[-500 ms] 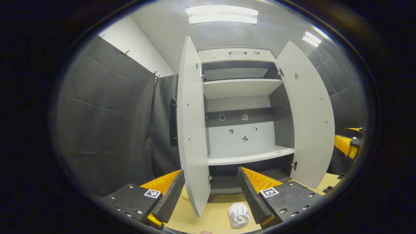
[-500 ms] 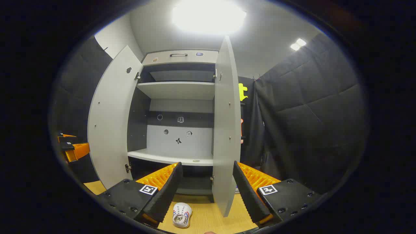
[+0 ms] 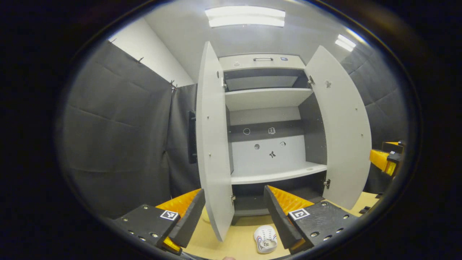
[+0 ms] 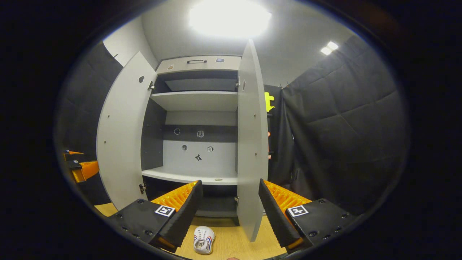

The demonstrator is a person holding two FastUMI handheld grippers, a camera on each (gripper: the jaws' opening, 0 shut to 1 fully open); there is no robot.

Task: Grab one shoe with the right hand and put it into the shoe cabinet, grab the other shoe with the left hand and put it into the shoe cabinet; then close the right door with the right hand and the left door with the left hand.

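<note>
The first pickup has not begun: the left gripper [image 3: 231, 216] and the right gripper [image 4: 228, 213] both hold their fingers wide and empty, facing the open shoe cabinet [image 4: 197, 99]. One white shoe [image 4: 204, 239] lies on the wooden floor [image 4: 231, 245] at about 7 o'clock in the right gripper view; I'd lower that gripper straight over it and pinch across its sides. From left to right, the left door [image 4: 121, 141] and right door [image 4: 251, 144] stand open, and the right door's lower edge hangs near the shoe, so the lift onto the shelf [image 4: 187, 176] should swing clear of it.
</note>
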